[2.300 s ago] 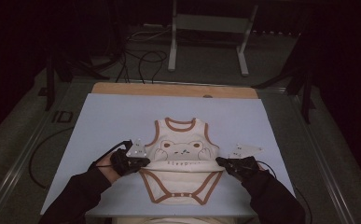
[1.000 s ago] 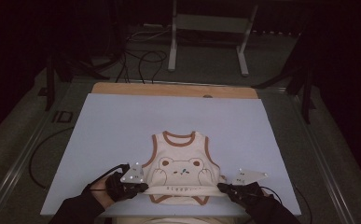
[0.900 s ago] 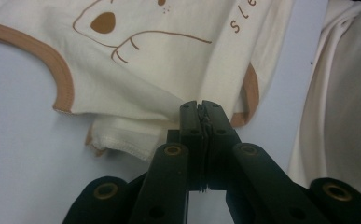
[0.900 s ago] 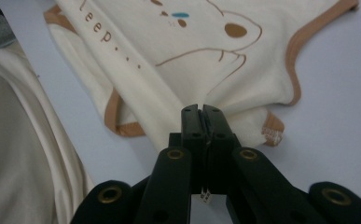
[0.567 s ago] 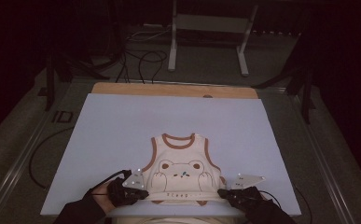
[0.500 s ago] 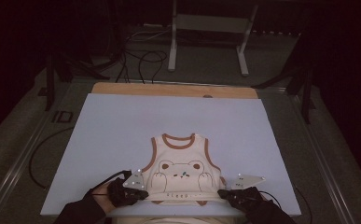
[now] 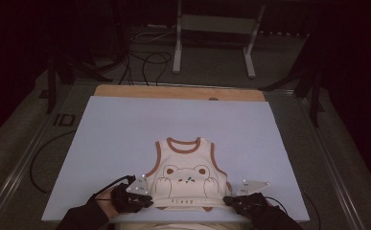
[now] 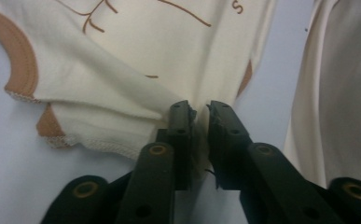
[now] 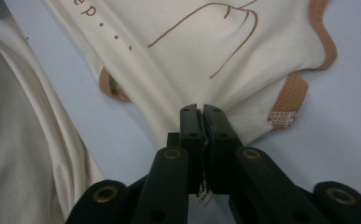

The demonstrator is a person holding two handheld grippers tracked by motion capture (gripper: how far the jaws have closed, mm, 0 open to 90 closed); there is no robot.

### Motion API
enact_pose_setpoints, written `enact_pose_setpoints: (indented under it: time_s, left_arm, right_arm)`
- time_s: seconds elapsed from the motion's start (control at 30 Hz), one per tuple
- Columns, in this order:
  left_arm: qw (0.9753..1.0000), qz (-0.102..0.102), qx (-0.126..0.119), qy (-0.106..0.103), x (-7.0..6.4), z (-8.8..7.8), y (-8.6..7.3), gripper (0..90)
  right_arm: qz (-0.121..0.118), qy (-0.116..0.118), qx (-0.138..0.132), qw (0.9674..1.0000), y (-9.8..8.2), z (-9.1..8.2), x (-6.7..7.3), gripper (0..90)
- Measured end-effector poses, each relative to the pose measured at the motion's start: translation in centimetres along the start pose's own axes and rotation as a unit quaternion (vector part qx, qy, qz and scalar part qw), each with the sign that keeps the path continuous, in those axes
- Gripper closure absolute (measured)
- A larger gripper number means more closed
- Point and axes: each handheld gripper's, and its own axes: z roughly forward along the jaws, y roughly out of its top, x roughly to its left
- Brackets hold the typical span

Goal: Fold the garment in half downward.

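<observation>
A cream baby bodysuit (image 7: pixel 187 172) with brown trim and a bear print lies flat near the front edge of the pale blue table mat (image 7: pixel 125 134). My left gripper (image 7: pixel 148 200) sits at its lower left corner. In the left gripper view the left gripper (image 8: pixel 200 112) has a narrow gap between its jaws, which have just been opening, and a fold of the bodysuit (image 8: pixel 136 60) still lies between them. My right gripper (image 7: pixel 228 201) is at the lower right corner. In the right gripper view the right gripper (image 9: pixel 201 112) is shut on bunched cloth of the bodysuit (image 9: pixel 206 51). Brown leg trim peeks from under both folds.
A wooden strip (image 7: pixel 178 92) borders the mat's far side. Beyond it stand a white metal frame (image 7: pixel 212 43) and loose floor cables (image 7: pixel 144 62). A black cable (image 7: pixel 39 163) curves past the mat's left edge. Pale cloth (image 8: pixel 336 93) hangs on the person's side.
Both grippers dragged the bodysuit toward the near edge, and its lower part has gone out of sight. Over the last half second the hands and the garment have stayed put.
</observation>
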Motion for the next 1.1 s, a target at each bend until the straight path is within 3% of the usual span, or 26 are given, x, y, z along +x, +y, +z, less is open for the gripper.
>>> enact_pose_setpoints:
  time_s: [0.07, 0.17, 0.3, 0.33, 0.43, 0.67, 0.8, 0.9, 1.1]
  left_arm:
    - [1.0000, 0.005, 0.001, 0.006, -0.1, -0.1, 0.1, 70.8]
    - [0.9998, -0.009, -0.013, 0.009, 0.0, -0.4, 0.2, 66.2]
    - [0.9997, -0.013, -0.018, 0.004, 0.3, -0.9, 0.5, 55.4]
    - [0.9997, -0.013, -0.018, 0.004, 0.3, -0.9, 0.5, 52.3]
    - [0.9997, -0.010, -0.024, 0.007, 0.6, -1.3, 0.8, 46.8]
    - [0.9992, -0.002, -0.037, 0.016, 1.3, -2.3, 1.7, 32.1]
    - [0.9988, -0.006, -0.049, 0.005, 1.7, -2.7, 2.3, 16.2]
    - [0.9987, -0.006, -0.051, -0.003, 2.1, -3.0, 2.7, 6.4]
    - [0.9972, -0.006, -0.074, -0.008, 3.1, -3.8, 3.5, 1.5]
  right_arm:
    - [0.003, 0.000, -0.006, 1.0000, 0.0, -0.1, -0.1, 80.2]
    - [0.004, 0.000, -0.022, 0.9998, 0.2, -0.4, -0.1, 71.8]
    - [0.014, -0.002, -0.035, 0.9993, 0.4, -0.7, -0.2, 56.1]
    - [0.014, -0.002, -0.035, 0.9993, 0.4, -0.7, -0.2, 56.1]
    - [0.020, -0.003, -0.053, 0.9984, 0.8, -1.1, -0.4, 41.5]
    - [0.030, -0.002, -0.074, 0.9968, 1.8, -1.8, -0.7, 26.8]
    - [0.023, 0.004, -0.080, 0.9965, 2.6, -2.0, -0.9, 16.8]
    - [0.021, 0.012, -0.090, 0.9957, 3.1, -2.1, -1.1, 14.5]
    - [0.017, 0.010, -0.102, 0.9946, 4.2, -2.2, -1.6, 13.5]
